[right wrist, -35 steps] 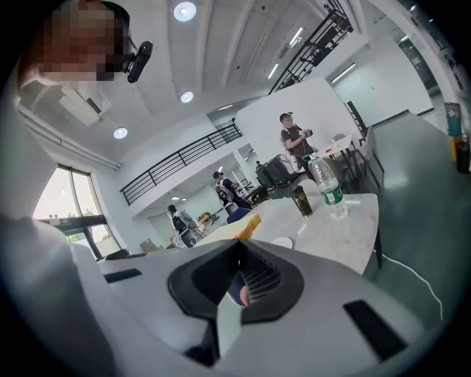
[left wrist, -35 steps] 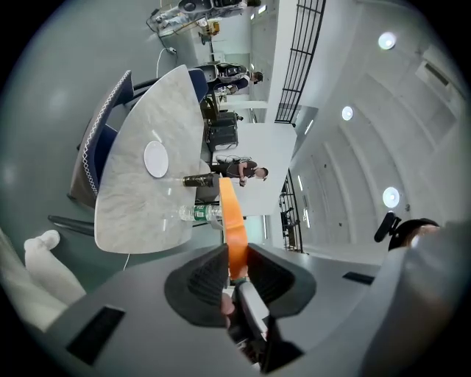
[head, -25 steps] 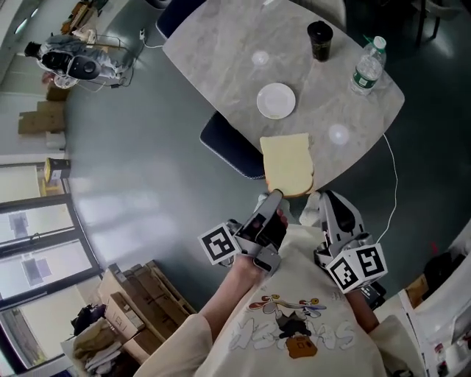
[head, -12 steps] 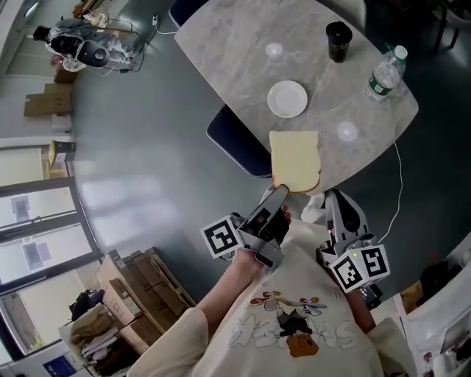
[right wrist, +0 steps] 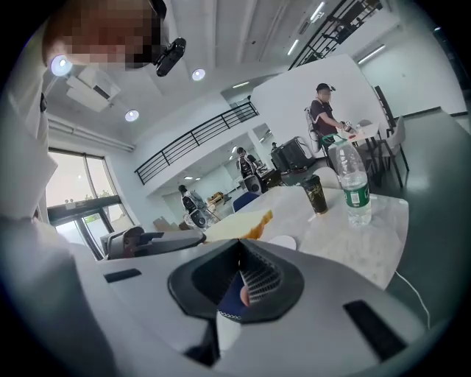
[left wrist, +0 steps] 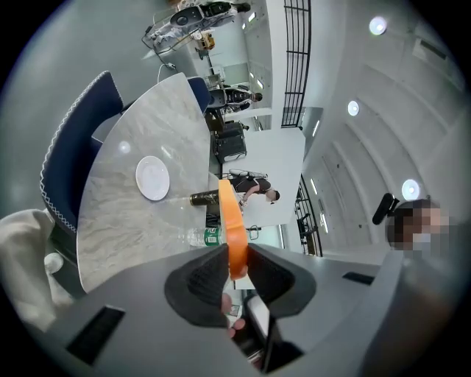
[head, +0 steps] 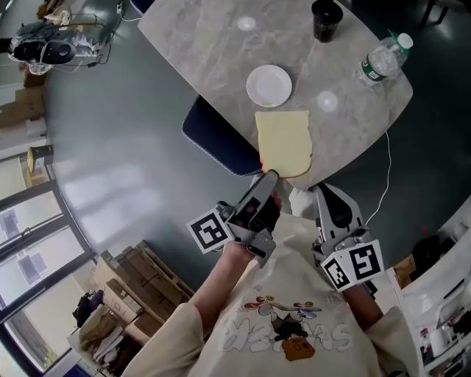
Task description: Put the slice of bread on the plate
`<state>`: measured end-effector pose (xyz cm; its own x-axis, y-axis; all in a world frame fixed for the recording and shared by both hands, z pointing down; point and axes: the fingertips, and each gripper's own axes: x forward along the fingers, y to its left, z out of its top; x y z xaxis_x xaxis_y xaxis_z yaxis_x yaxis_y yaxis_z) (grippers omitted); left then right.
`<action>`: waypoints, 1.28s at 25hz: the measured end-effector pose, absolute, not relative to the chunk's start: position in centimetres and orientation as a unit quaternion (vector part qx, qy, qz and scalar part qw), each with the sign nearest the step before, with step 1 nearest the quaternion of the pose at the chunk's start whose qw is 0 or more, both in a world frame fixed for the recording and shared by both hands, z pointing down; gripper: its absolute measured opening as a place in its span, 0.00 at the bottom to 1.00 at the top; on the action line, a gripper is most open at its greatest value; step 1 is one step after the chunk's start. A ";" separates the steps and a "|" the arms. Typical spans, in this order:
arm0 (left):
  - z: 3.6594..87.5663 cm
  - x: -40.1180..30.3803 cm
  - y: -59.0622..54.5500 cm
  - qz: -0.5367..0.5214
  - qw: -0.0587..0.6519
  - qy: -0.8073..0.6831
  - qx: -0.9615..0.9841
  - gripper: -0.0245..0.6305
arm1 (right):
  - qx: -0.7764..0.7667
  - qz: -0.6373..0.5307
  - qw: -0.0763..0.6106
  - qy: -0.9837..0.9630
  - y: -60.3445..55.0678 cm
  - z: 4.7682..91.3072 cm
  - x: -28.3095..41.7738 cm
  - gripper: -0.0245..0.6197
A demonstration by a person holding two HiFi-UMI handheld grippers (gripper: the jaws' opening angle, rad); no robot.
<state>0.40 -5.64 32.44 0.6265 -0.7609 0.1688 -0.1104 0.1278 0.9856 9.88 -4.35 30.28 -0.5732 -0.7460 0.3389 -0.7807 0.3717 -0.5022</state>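
My left claw (left wrist: pixel 235 266) pinches the slice of bread (head: pixel 283 140) by its near crust, keeping it level over the desk (head: pixel 199 44) edge, ready to lay on the plate (head: pixel 268 85) just beyond. My right claw (right wrist: pixel 237 274), closed and empty, hangs beside.

plate (head: pixel 268 85) on table (head: pixel 199 44) | slice of bread (head: pixel 282 140) before plate | bottle (head: pixel 380 59) right | cup (head: pixel 325 20) behind

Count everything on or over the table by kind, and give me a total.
plate: 1
bread: 1
cup: 1
bottle: 1
Total: 4
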 end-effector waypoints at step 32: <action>51.8 -5.5 -20.7 -0.186 0.719 -0.342 0.576 0.17 | 0.449 0.320 0.175 -0.816 -21.0 44.8 2.8 0.05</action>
